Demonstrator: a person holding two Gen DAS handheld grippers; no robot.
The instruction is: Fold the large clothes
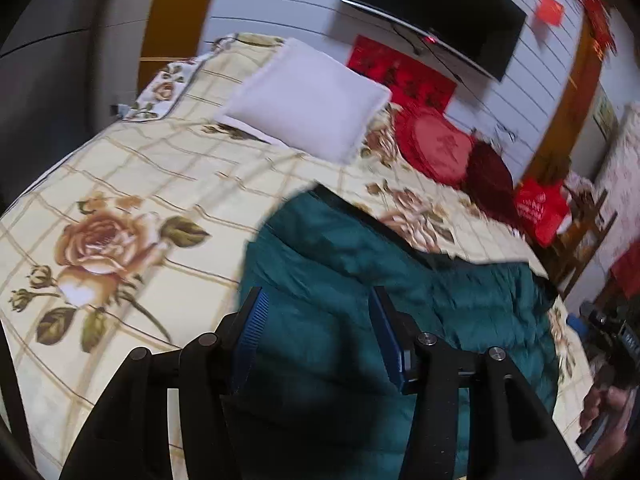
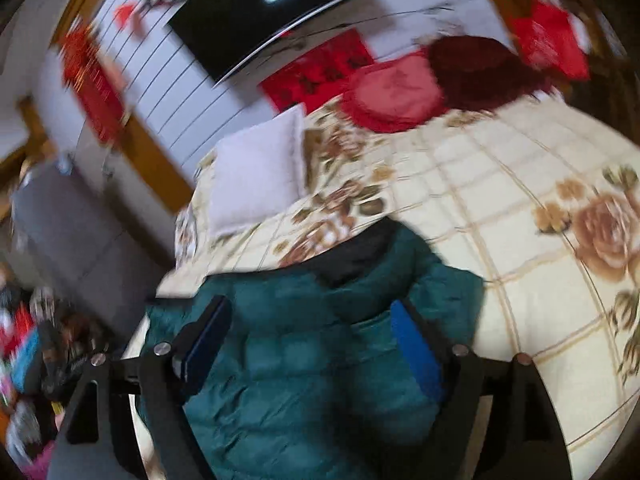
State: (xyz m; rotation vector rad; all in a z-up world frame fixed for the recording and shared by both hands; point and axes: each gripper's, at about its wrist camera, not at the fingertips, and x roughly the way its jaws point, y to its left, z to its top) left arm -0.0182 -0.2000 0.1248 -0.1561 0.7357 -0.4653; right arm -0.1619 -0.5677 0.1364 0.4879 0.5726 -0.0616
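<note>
A green quilted jacket [image 1: 352, 280] lies on a bed covered with a cream bedspread [image 1: 132, 184] that has a grid pattern and large brown roses. In the left wrist view, the left gripper [image 1: 316, 312] is over the near part of the jacket; its two blue pads [image 1: 250, 328] stand well apart, and only the jacket's surface shows in the gap between them, so they press on nothing. The jacket spreads from the middle toward the right of this view, with a black edge [image 1: 400, 240] along its far side. Behind it on the bed there is a white pillow [image 1: 308, 100], then a red round cushion [image 1: 436, 148] and a dark red cushion [image 1: 490, 172] just beside it. A black television [image 1: 436, 12] hangs on the white wall. In the right wrist view, the right gripper [image 2: 312, 320] is also over the jacket [image 2: 304, 380] with its jaws wide apart and nothing clamped between the blue pads [image 2: 416, 352]. Here the black collar part [image 2: 352, 256] is at the far end of the jacket, and the bare bedspread [image 2: 520, 240] is on the right. Both views are a little blurred.
</note>
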